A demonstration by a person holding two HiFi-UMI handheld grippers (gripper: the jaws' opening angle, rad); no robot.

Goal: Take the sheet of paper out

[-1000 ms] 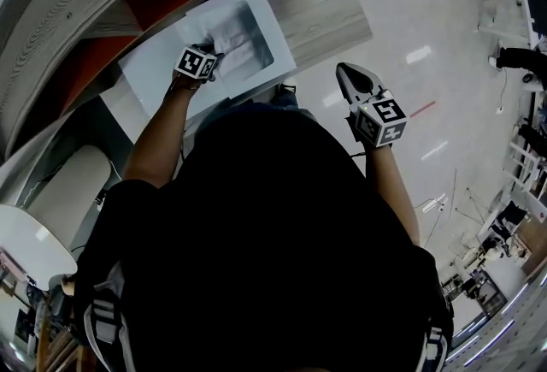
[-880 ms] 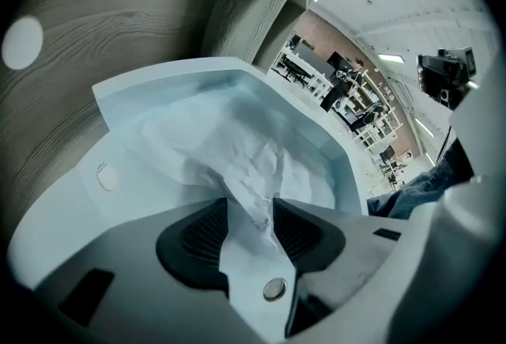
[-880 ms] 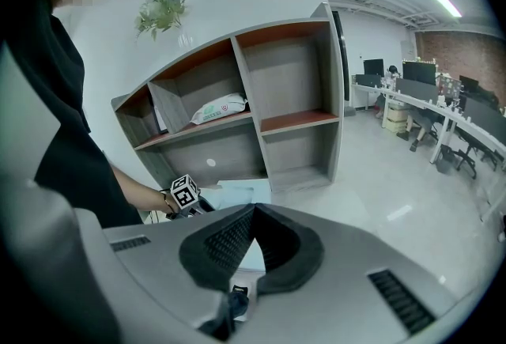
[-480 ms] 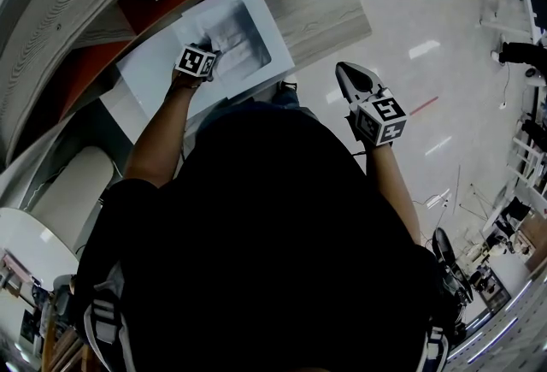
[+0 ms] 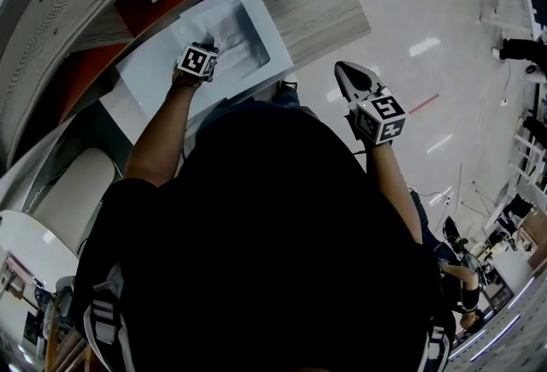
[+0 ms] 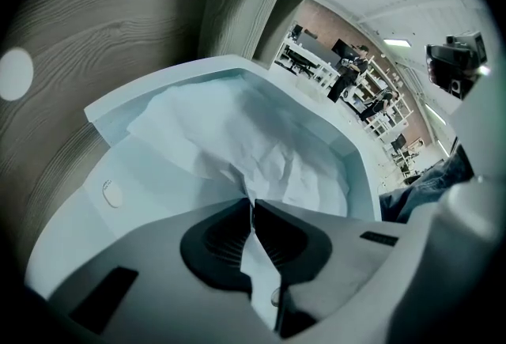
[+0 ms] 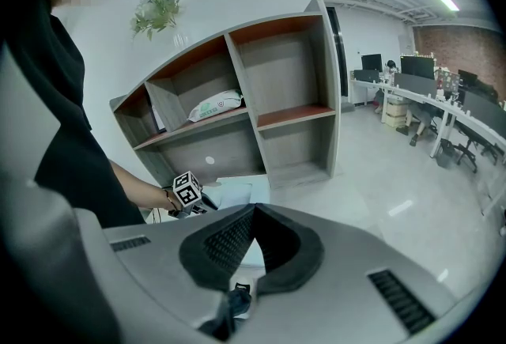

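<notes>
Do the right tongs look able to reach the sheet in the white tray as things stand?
Probably yes: nothing stands between the right tongs and the sheet, though the left tongs pinch its near edge.

Overhead head view, close gripper views, common white tray [image 5: 149,75]

The sheet of paper [image 6: 261,141] is white and creased. It lies slack in the sunken tray of a white printer [image 6: 134,176]. Its near edge rises in a thin fold between the jaws of the left gripper [image 6: 251,204], which have just been closing and now pinch it.
</notes>
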